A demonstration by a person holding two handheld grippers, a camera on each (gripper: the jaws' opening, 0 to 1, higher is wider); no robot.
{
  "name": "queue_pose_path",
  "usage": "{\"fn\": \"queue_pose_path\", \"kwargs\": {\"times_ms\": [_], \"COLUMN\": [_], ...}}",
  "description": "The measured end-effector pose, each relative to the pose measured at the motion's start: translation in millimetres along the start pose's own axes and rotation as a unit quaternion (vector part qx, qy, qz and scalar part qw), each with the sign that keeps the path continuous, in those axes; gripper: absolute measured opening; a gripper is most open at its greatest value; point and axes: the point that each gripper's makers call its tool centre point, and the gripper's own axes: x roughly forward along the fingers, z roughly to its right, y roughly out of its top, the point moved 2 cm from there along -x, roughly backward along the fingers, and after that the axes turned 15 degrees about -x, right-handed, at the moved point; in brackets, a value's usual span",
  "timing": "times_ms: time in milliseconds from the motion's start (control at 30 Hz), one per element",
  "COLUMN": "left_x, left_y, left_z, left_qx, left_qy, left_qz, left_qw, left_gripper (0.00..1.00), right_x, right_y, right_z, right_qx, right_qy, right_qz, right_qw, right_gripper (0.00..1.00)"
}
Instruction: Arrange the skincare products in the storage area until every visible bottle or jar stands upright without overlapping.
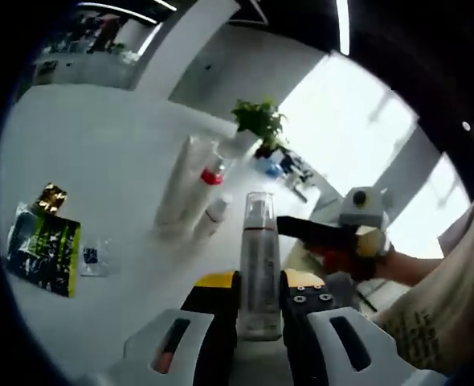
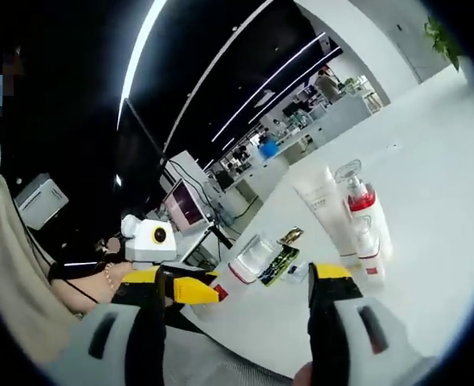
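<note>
One clear pump bottle [image 1: 259,265] sits pinched between the jaws of my left gripper [image 1: 259,310], upright with its base on the white table [image 1: 100,161] close to the near edge. I judge I'm holding it by the lower body to keep it vertical while I decide where it goes, since a tall narrow bottle like this could tip easily.

My right gripper [image 2: 249,293] has its jaws spread wide with nothing between them. In the left gripper view it comes in from the right, its yellow-tipped fingers [image 1: 364,241] near the bottle's upper half but apart from it, probably there to steady it.

Further in from the edge stands the group already upright: two tall white tubes [image 1: 185,185], a red-collared spray bottle [image 1: 214,173] and a small white bottle [image 1: 215,213]. They stand close, some touching; I can't tell whether any lean on each other. In the right gripper view the same cluster [image 2: 349,217] stands just beyond the clear bottle's cap [image 2: 249,261].

A dark foil sachet [image 1: 44,249], a gold packet [image 1: 51,197] and a small clear packet [image 1: 96,257] lie flat toward the left side, well apart from the bottles. The open stretch of table between the held bottle and the cluster looks like the safest room for it. A potted plant [image 1: 259,121] marks the far edge.
</note>
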Motion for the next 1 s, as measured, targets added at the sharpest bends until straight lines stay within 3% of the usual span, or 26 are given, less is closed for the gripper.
{"fn": "queue_pose_path", "kwargs": {"times_ms": [233,367,633,800,1000], "left_x": [5,6,6,9,13], "left_y": [-1.9,-2.3,0.9,-0.2,-1.5], "left_z": [23.3,28.5,34.9,34.7,30.0], "left_qx": [0.007,0.01,0.006,0.006,0.017], "left_qy": [-0.036,-0.046,-0.066,-0.068,-0.059], "left_qz": [0.012,0.016,0.025,0.021,0.007], "left_qw": [0.9993,0.9988,0.9974,0.9975,0.9981], "left_gripper": [0.16,0.16,0.16,0.16,0.17], "right_x": [3,4,5,5,6], "right_y": [18.4,19.4,20.2,22.5,23.6], "right_z": [-1,1,2,4,4], "right_qx": [0.047,0.064,0.087,0.083,0.058], "right_qy": [0.004,-0.001,-0.005,-0.01,-0.021], "right_qz": [0.053,0.06,0.076,0.085,0.076], "right_qw": [0.9975,0.9961,0.9933,0.9929,0.9952], "right_gripper": [0.6,0.58,0.43,0.26,0.25]}}
